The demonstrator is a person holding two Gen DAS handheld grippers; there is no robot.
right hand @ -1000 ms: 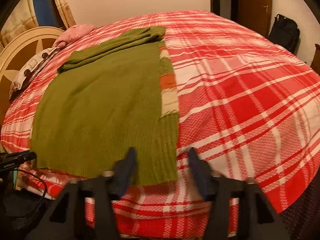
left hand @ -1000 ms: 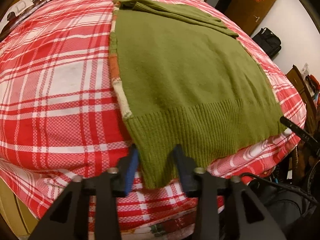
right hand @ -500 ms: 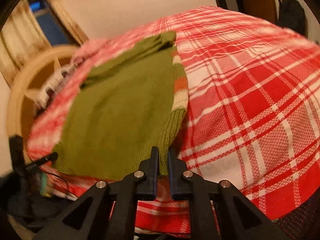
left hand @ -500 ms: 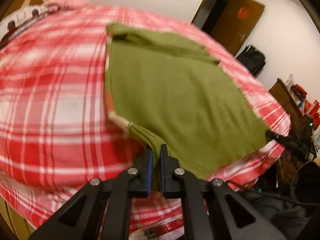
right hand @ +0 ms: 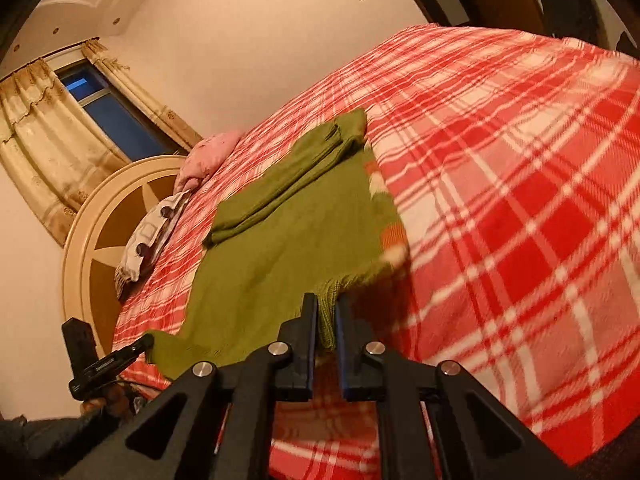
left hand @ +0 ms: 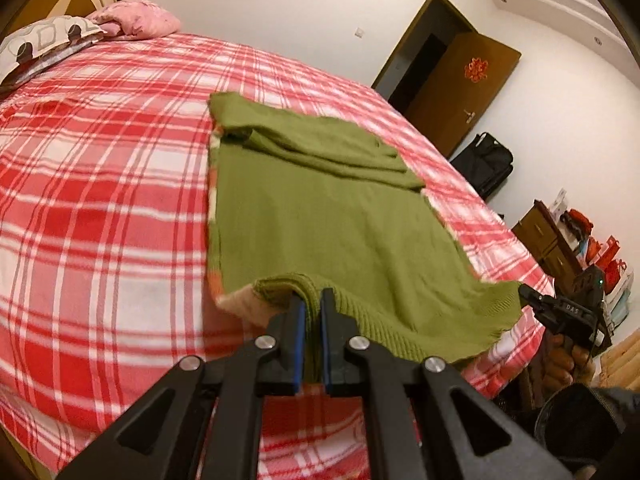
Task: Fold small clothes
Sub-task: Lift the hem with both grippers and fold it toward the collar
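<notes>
A green knit sweater (left hand: 320,220) lies flat on the red plaid bed cover (left hand: 100,220), its sleeves folded across the far end. My left gripper (left hand: 311,300) is shut on the ribbed hem at the near left corner, which is bunched and raised off the bed. In the right wrist view the sweater (right hand: 288,240) shows again, and my right gripper (right hand: 326,304) is shut on the other hem corner, also raised. Each gripper appears in the other's view: the right gripper (left hand: 522,290) at the hem's right end, the left gripper (right hand: 150,340) at its left end.
Pillows (left hand: 60,36) and a round headboard (right hand: 104,216) are at the bed's far end. A brown door (left hand: 460,92), a black bag (left hand: 488,160) and a cluttered cabinet (left hand: 560,240) stand along the right wall. A curtained window (right hand: 100,108) is behind the headboard.
Both grippers went from open around the hem corners to shut on them. They then rose, lifting the hem off the bed, and both views tilted up.
</notes>
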